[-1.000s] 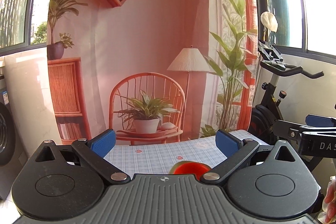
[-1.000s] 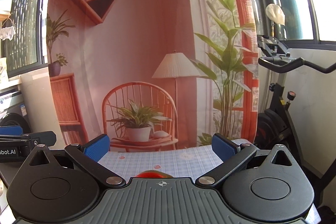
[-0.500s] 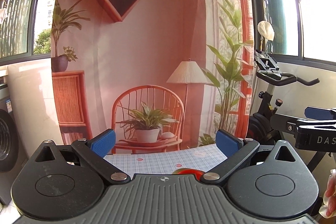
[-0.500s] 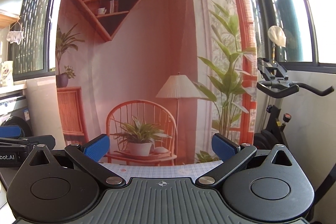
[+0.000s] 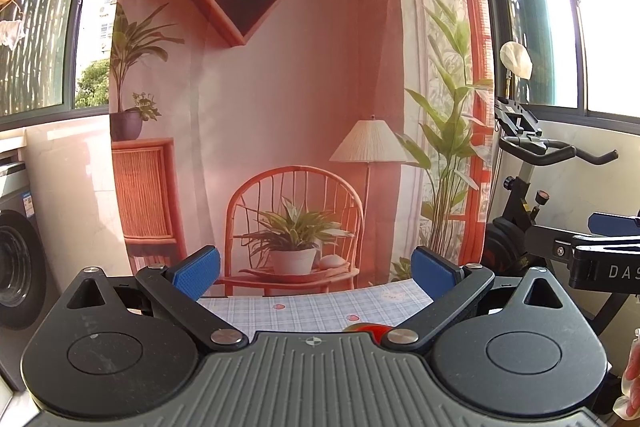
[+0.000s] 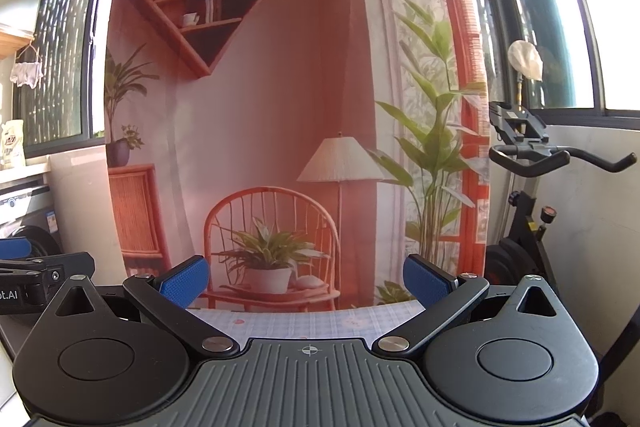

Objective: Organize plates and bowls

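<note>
Left tongs (image 5: 315,273) and right tongs (image 6: 306,279) both gape wide, gripping nothing, above the checked tabletop (image 5: 304,311) (a red bowl (image 5: 370,328) peeks below the left pair).

A pale blue-and-white checked tablecloth (image 5: 312,311) meets a terracotta-pink printed backdrop (image 5: 280,87). Blue pads tip black gripper fingers (image 5: 196,273); a red bowl rim (image 5: 366,329) peeks out.

backdrop (image 5: 280,75) printed with shelf, chair, lamp, hangs dead ahead at 12 o'clock | checked tablecloth (image 5: 308,311) covers tabletop just below it | exercise bike (image 6: 528,187) stands at 3 o'clock | washing machine (image 5: 16,267) sits at 9 o'clock
</note>
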`<state>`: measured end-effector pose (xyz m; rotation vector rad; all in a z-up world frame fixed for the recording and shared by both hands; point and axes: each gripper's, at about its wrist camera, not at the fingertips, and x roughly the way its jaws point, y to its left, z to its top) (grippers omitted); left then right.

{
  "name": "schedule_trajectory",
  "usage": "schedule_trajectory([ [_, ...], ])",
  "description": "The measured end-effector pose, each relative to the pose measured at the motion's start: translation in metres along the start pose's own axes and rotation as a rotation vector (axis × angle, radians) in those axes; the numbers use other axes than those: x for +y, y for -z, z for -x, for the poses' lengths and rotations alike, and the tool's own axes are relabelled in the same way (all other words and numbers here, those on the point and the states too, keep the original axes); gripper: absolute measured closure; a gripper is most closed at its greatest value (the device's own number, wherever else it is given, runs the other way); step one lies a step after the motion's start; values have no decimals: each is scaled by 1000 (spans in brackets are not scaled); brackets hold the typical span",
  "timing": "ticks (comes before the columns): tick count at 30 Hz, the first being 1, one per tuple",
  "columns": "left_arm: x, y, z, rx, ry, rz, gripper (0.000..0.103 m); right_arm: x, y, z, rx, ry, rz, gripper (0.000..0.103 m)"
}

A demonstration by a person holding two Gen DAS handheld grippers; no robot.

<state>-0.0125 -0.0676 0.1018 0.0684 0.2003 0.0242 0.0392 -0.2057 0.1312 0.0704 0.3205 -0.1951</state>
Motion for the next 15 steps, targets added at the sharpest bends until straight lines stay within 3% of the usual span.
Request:
schedule_trajectory([
  [15, -2, -3, 4, -30, 6, -2, 1, -13, 0, 2, -7, 4, -26, 0],
])
